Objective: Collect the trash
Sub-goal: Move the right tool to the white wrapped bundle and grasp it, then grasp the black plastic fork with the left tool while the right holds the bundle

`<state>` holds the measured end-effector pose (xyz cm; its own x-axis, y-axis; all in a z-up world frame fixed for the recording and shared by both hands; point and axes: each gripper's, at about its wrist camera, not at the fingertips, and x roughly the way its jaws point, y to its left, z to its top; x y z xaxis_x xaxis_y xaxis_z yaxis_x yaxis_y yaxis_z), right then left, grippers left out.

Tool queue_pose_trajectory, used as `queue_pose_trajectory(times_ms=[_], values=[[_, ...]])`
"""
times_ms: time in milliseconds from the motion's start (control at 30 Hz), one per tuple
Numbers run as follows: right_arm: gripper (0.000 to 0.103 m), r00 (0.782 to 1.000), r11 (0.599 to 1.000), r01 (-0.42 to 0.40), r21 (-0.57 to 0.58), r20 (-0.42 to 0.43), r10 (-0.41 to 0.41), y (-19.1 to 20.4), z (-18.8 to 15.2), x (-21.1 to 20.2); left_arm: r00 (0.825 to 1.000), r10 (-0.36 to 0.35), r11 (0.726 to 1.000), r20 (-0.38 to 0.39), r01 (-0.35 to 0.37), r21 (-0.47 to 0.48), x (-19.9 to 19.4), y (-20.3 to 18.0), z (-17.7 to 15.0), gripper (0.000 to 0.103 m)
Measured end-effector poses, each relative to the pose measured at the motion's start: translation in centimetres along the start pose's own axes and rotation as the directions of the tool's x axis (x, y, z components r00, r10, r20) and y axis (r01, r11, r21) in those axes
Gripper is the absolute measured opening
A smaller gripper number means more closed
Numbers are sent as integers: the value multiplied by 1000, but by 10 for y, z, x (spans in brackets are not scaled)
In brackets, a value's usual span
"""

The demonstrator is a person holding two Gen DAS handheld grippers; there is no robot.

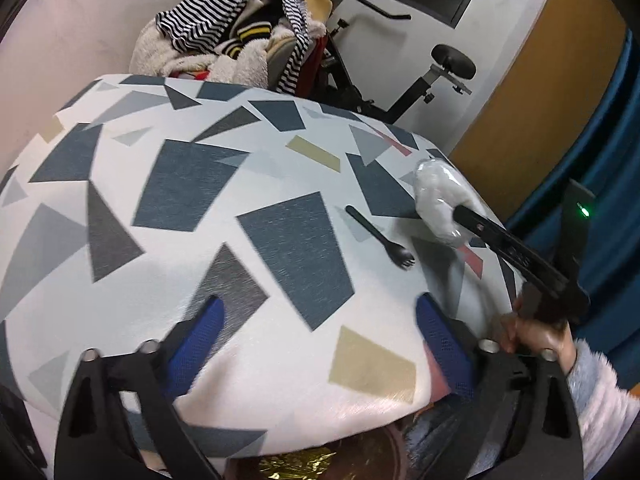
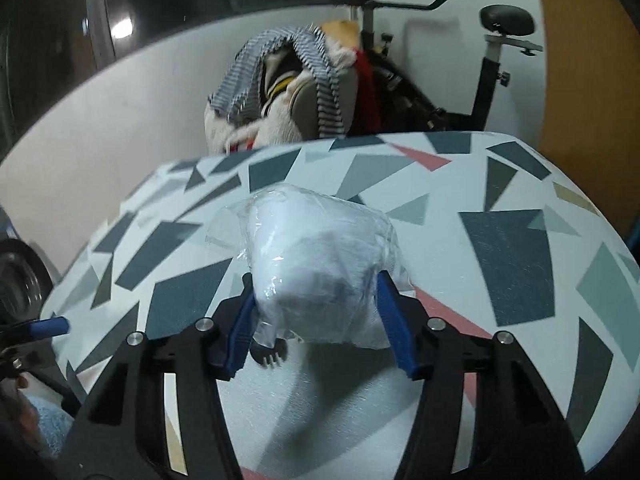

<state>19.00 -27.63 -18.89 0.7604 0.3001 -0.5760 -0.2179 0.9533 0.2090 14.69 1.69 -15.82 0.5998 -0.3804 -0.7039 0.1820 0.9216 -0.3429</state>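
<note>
- Gripping a crumpled white wad wrapped in clear plastic film (image 2: 320,268), the right gripper (image 2: 316,312) is pressing its blue pads (image 2: 394,332) against both sides of the bundle, just above the counter (image 2: 520,260) with its grey, teal and pink shard pattern.
- Lying on the counter at about 2 o'clock in the left wrist view, a black plastic fork (image 1: 380,238) is pointing its tines toward the near edge, just beside the wrapped wad (image 1: 438,204).
- Hovering over the near part of the counter, the left gripper (image 1: 320,340) is standing wide, with nothing between its blue pads (image 1: 196,344).
- Sitting behind the counter at 12 o'clock, a heap of striped and fleecy clothes (image 1: 236,36) is leaning beside a black exercise bike (image 1: 436,76).
</note>
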Motion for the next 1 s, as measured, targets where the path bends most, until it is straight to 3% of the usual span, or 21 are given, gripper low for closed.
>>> queue_pose_trajectory(times_ms=[33,167,233,367,667,1000], values=[[58,1000,1000,-1,-1,3,1,-3,-2,-2,1000,-2,1000,-17,2,-1,7,-5,3,77],[58,999,1000,1,10,33,-2,-16,1,-13,997,-26,1000,-69,25,-19,37,-23,16,69],[58,999,1000,9,19,48,-10,-24,1,-17,994,-40,999,-97,37,-32,55,-33,24,59],[58,999,997,-25,78,27,23,-41,1,-16,987,-49,996,-150,36,-87,91,-45,39,49],[58,997,990,-73,118,28,70,-57,1,-22,976,72,993,-203,-90,-80,147,-64,58,32],[58,997,985,-68,157,39,63,-67,-1,-25,954,264,964,-145,-256,73,169,-96,56,31]])
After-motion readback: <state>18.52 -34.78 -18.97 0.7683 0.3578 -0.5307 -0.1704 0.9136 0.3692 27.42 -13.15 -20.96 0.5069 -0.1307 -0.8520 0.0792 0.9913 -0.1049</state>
